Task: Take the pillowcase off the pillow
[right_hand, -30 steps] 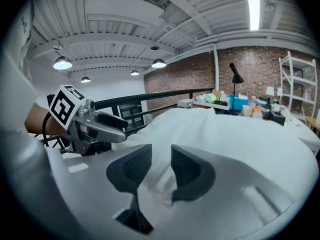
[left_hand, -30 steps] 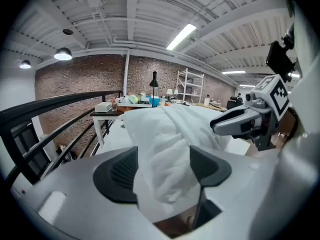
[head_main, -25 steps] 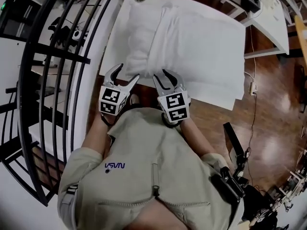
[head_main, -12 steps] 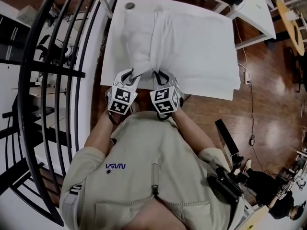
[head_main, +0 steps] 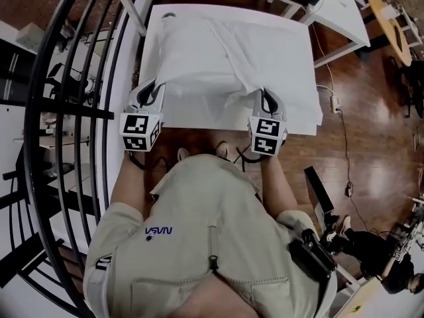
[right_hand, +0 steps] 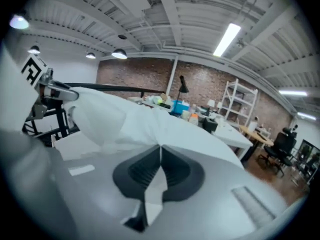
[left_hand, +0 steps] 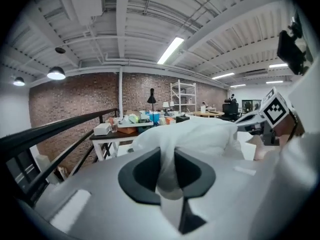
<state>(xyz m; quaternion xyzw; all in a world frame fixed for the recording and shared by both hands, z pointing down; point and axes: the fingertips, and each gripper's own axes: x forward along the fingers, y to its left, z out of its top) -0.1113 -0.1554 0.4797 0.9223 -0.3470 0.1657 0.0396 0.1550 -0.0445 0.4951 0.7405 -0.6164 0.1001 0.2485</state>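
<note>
A white pillow in its white pillowcase (head_main: 218, 58) lies on a white table (head_main: 301, 91). My left gripper (head_main: 151, 88) is at the near left corner of the case, and its jaws have just been closing with a bunch of the cloth (left_hand: 167, 156) pinched between them. My right gripper (head_main: 268, 99) is at the near right corner; its jaws have just closed on a thin fold of the pillowcase edge (right_hand: 152, 189). The cloth is stretched wide between the two grippers. The pillow itself is hidden inside the case.
A black curved railing (head_main: 79, 111) runs close along the table's left side. Another white table (head_main: 341, 15) and a round wooden one (head_main: 391, 25) stand at the back right. Wooden floor (head_main: 371, 151) with a cable lies to the right. The person's torso fills the near side.
Both grippers, open side by side at the middle of the near edge, have shut on the cloth. They have moved apart to the corners, spreading the pillowcase edge wide.
</note>
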